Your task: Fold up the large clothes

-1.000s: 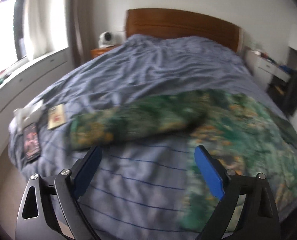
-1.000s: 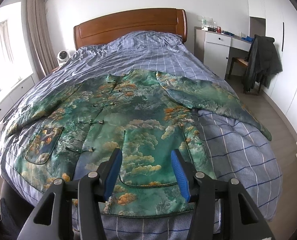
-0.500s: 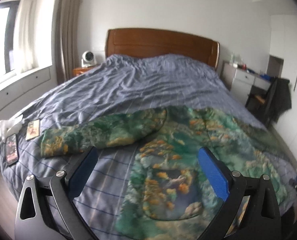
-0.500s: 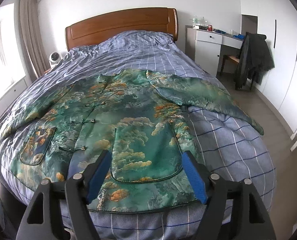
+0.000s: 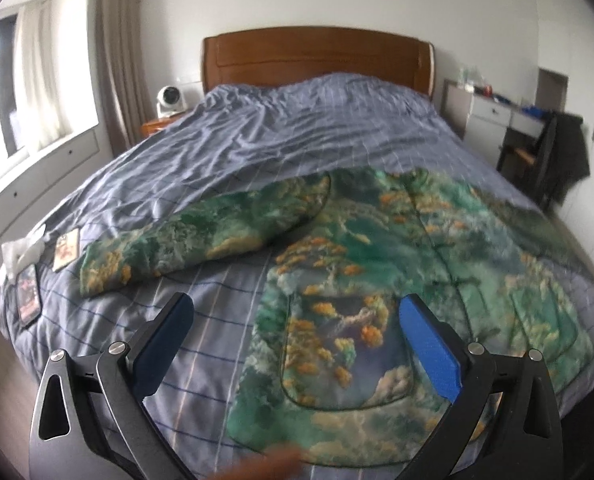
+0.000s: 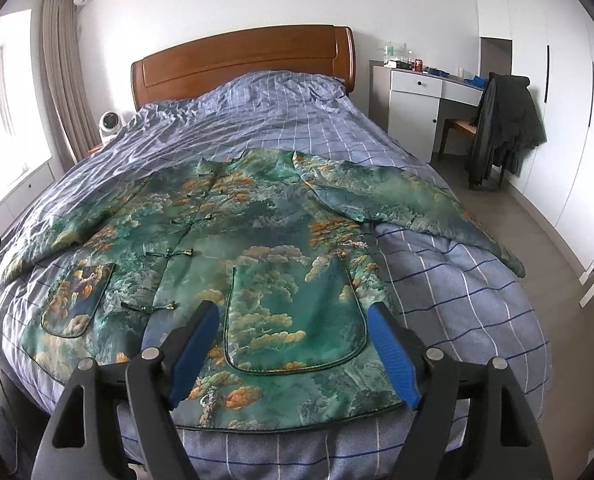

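I see the bed (image 6: pixel 477 280) with the green printed jacket (image 6: pixel 257 240) spread flat at its foot end, front up, both sleeves out. My left gripper (image 5: pixel 297 344) hangs wide open over the hem with nothing between its jaws. My right gripper (image 6: pixel 293 350) has just been opening and is empty above the pocket (image 6: pixel 293 316).

A green jacket (image 6: pixel 257 248) printed with orange and cream clouds lies flat and front-up on the near half of the bed, knot buttons fastened down its middle, two patch pockets near the hem, both sleeves spread out left and right.
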The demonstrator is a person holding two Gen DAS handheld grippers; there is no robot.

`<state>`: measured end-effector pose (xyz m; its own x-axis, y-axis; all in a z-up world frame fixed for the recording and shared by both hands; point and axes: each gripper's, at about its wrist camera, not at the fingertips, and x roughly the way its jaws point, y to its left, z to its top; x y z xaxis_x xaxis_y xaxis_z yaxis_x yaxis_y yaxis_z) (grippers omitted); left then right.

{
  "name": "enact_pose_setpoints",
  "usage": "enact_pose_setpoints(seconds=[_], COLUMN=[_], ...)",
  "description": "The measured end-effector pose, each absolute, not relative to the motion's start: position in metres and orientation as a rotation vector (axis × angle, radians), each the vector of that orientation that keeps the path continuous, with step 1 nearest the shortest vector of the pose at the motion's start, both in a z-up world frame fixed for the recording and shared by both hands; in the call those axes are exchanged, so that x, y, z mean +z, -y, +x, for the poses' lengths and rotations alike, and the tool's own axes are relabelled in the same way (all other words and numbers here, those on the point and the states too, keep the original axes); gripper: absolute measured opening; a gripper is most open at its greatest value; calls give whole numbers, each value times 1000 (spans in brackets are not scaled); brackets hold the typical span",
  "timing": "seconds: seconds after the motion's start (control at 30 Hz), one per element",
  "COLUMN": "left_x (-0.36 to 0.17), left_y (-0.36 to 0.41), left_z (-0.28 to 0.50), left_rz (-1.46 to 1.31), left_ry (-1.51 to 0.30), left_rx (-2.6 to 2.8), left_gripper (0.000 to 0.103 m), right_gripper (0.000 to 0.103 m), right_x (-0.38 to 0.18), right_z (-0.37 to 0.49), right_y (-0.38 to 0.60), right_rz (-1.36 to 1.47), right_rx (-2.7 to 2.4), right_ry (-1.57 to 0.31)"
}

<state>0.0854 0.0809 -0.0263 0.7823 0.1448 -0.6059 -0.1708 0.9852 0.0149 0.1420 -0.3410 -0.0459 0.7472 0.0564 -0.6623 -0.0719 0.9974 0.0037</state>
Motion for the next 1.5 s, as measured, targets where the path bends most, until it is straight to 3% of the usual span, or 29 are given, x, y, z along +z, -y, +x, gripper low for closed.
enact_pose_setpoints(seconds=[0.33, 0.57, 1.0, 1.2, 1.5], left_x=[-13, -18, -27, -33, -35], left_y=[-78, -78, -52, -30, -25], left_z=[76, 82, 81, 78, 75], left_rz=[-7, -49, -33, 116, 48], left_ry=[-569, -672, -697, -676, -754], left_rx=[242, 154, 47, 115, -1], left_gripper=[103, 103, 103, 103, 103], right_gripper=[79, 79, 79, 79, 79], right_x=[-45, -45, -47, -47, -46], right_z=[140, 141, 142, 141, 140], right_y=[335, 340, 339, 340, 340], right_rz=[-48, -31, -34, -31, -31], right_rx=[79, 70, 73, 73, 72], right_ry=[-705, -705, -709, -708, -704])
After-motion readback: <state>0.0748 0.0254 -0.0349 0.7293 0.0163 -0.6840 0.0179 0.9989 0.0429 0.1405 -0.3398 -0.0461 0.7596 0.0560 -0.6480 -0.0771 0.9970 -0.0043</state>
